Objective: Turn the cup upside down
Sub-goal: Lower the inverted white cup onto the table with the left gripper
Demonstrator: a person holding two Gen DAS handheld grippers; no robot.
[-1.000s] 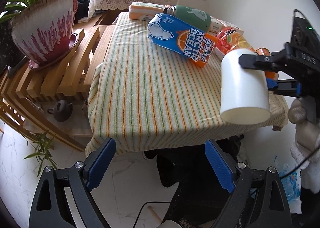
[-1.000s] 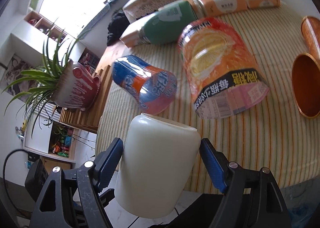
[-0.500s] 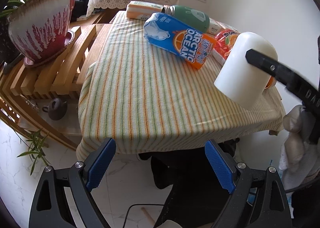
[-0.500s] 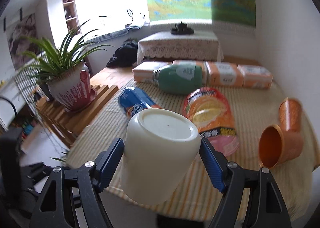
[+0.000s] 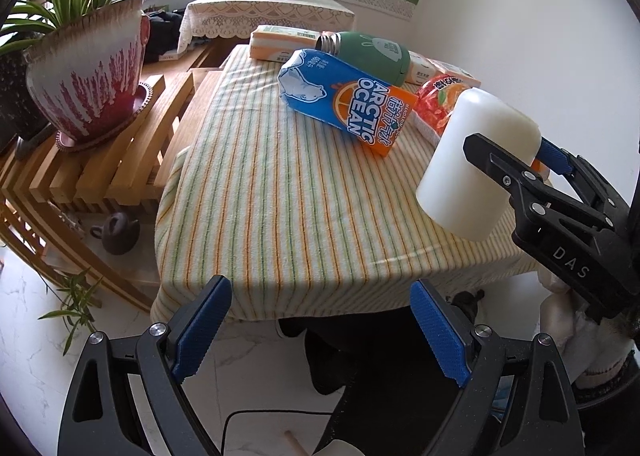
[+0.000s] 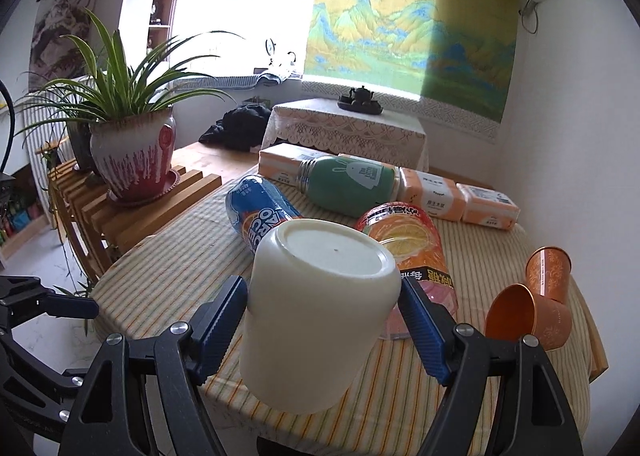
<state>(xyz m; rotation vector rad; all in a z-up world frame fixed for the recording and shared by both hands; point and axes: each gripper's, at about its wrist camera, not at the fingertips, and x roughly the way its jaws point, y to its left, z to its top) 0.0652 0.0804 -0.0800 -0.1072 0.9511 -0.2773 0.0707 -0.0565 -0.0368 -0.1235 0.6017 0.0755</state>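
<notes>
My right gripper [image 6: 324,320] is shut on a plain white cup [image 6: 316,308]. The cup is upside down, its flat base on top and tilted a little toward the far side. It hangs just above the front right part of the striped tablecloth [image 5: 280,191]. In the left wrist view the cup [image 5: 476,159] is held from the right by the right gripper [image 5: 516,163]. My left gripper [image 5: 320,332] is open and empty, below the table's front edge over the floor.
On the table lie a blue Arctic Ocean carton [image 5: 344,103], an orange drink bottle [image 6: 408,244], a green flask [image 6: 348,183], tissue packs [image 6: 428,191] and two orange metal cups [image 6: 532,304]. A potted plant [image 5: 88,83] stands on a wooden rack at left.
The right gripper turned the white cup from mouth-forward and tilted to base-up, and brought it down toward the tablecloth. The left gripper stayed open and shifted a little.
</notes>
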